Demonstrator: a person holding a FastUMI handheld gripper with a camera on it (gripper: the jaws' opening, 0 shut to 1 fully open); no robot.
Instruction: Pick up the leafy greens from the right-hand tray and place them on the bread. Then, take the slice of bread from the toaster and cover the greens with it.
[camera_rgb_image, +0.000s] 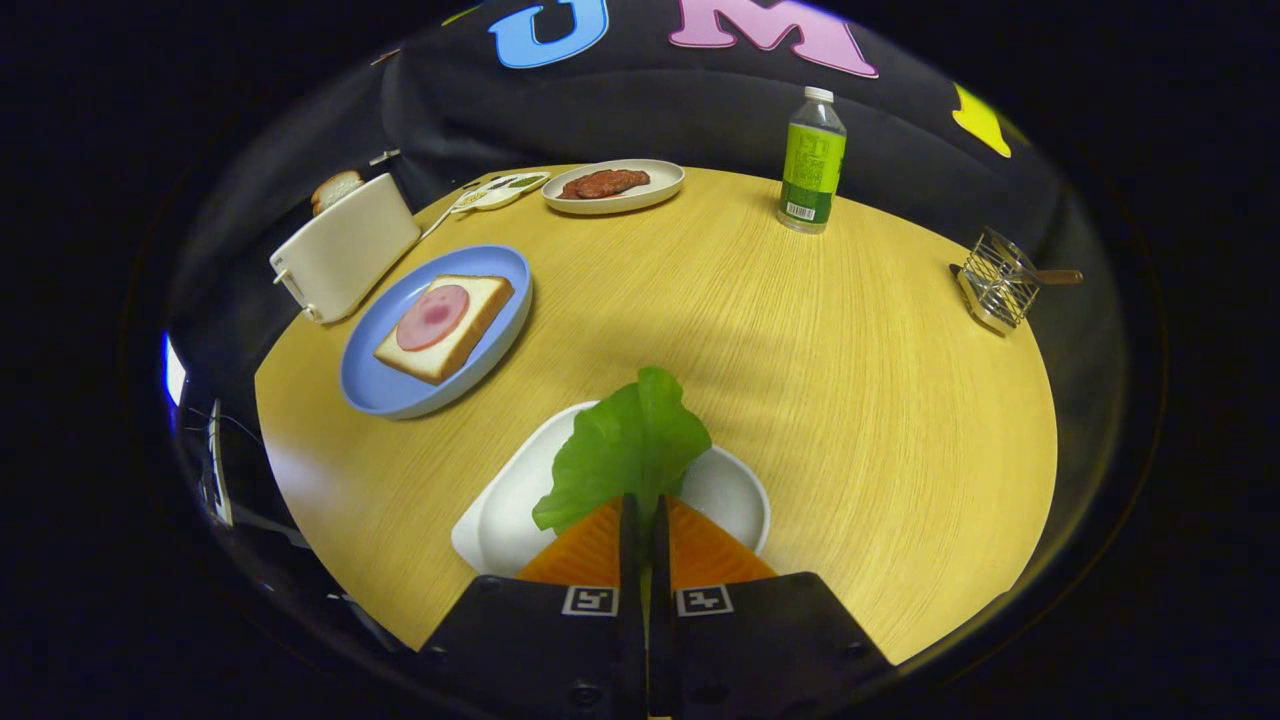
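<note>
A green lettuce leaf (628, 450) stands up from between my fingers, and my gripper (645, 505) is shut on its lower edge. The leaf hangs over a white tray (510, 520) that lies just under the fingers. Beyond and to the left, a blue plate (400, 385) carries a slice of bread (470, 325) topped with a round slice of ham (433, 316). Further left stands a white toaster (345, 248) with a slice of bread (335, 187) sticking out of its top.
On the round wooden table (800, 400), a white plate with a brown meat patty (606, 184) lies at the far side, next to a small patterned dish (497, 190). A green bottle (811, 162) stands far right of it, and a wire rack (1000, 280) sits at the right edge.
</note>
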